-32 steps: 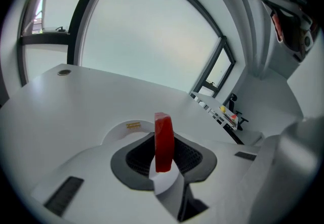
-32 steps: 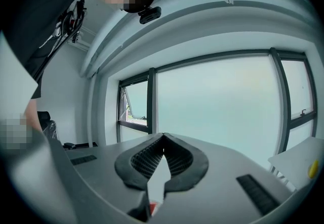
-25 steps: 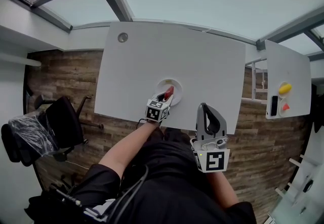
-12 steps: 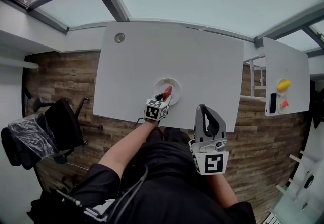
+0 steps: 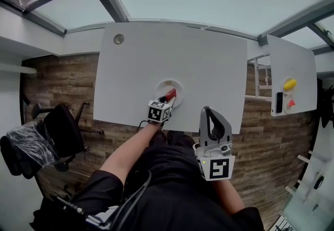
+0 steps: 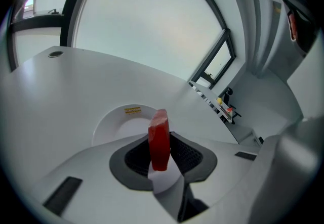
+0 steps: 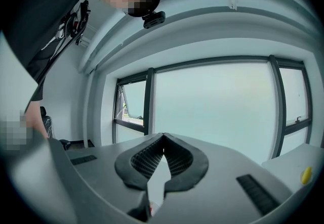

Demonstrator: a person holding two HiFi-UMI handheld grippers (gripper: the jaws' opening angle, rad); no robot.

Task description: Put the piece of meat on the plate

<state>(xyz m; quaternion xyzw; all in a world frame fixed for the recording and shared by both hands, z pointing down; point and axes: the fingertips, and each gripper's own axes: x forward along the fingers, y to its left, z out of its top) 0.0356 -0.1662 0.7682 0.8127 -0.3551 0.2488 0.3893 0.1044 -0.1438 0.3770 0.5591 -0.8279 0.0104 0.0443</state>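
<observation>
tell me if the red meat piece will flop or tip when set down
Probably stiff: the piece of meat stands upright between the fingers without drooping. Thin and held on edge, it may tip flat once released onto the plate.

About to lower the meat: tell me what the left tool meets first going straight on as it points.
Most likely the white plate: the left tool, shut on the piece of meat, points down at it, so the meat would touch first. The gap is hard to judge.
</observation>
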